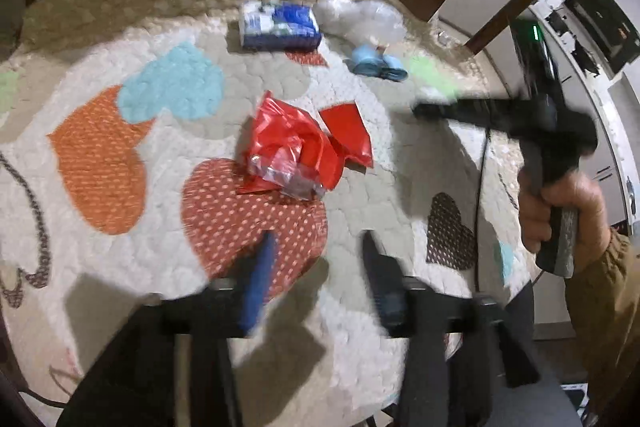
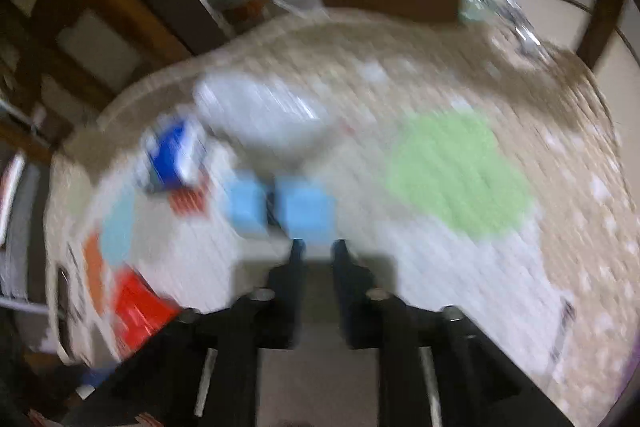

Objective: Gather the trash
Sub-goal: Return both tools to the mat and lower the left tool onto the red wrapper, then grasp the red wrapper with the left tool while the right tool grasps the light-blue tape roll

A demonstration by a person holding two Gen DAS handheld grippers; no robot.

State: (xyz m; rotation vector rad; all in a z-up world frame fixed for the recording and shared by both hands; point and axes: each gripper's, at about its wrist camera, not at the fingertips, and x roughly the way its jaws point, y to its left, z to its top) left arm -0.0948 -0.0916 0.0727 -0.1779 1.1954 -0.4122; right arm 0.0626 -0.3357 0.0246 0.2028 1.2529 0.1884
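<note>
Left wrist view: a round table covered with a quilted cloth printed with large hearts. Near its middle lies a crumpled red plastic bag, glossy, with a wad of clear wrapper tucked at its lower edge. The left gripper hangs over the cloth just below the red bag, its two fingers apart with nothing between them. Beyond the red bag, toward the far rim, sits a blue and white packet. Just to the right of that packet is a heap of clear crinkled plastic, and below the heap a pale blue rolled item. To the right of the red bag, well apart from it, a hand in a tan sleeve holds the right gripper, which reaches over the cloth; it is blurred.

Right wrist view: heavily blurred. The right gripper has its fingers drawn close together, nothing visibly clamped. Just beyond the tips lies the pale blue item. The red bag is at lower left of it, the blue and white packet at upper left, the clear plastic above.
</note>
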